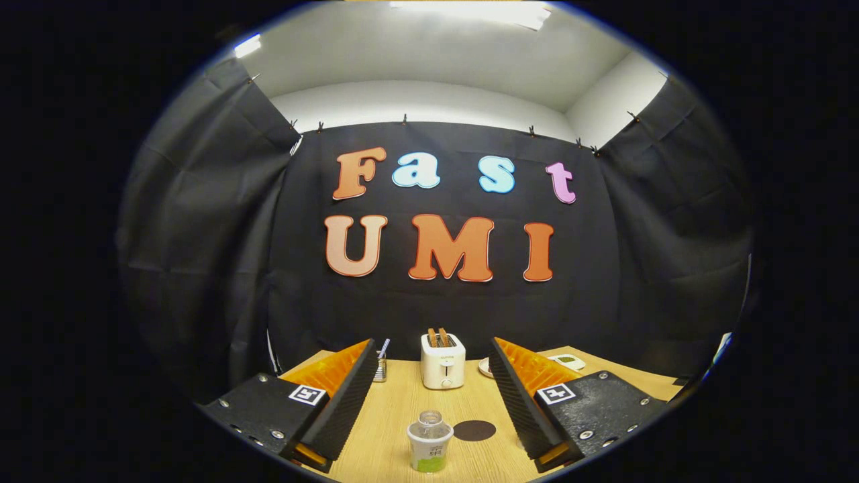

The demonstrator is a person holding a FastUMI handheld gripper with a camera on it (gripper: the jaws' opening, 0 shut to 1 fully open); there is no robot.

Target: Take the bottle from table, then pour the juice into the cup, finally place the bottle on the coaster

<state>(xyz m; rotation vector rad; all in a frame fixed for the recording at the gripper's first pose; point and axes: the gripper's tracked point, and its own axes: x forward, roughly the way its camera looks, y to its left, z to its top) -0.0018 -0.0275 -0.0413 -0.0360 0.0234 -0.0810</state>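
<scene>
A small clear bottle (429, 441) with a white and green label stands upright on the wooden table (402, 416), between my two fingers and a little ahead of them. A round dark coaster (474, 430) lies flat just right of the bottle. My gripper (431, 382) is open, its orange and black fingers (349, 396) spread wide on either side of the bottle, touching nothing. The bottle has no cap on it.
A white toaster (443, 361) with two slices in it stands at the back of the table. Left of it sits a small metal holder with a straw (381, 365). A white plate (486, 367) and a small white device (569, 362) lie at the back right.
</scene>
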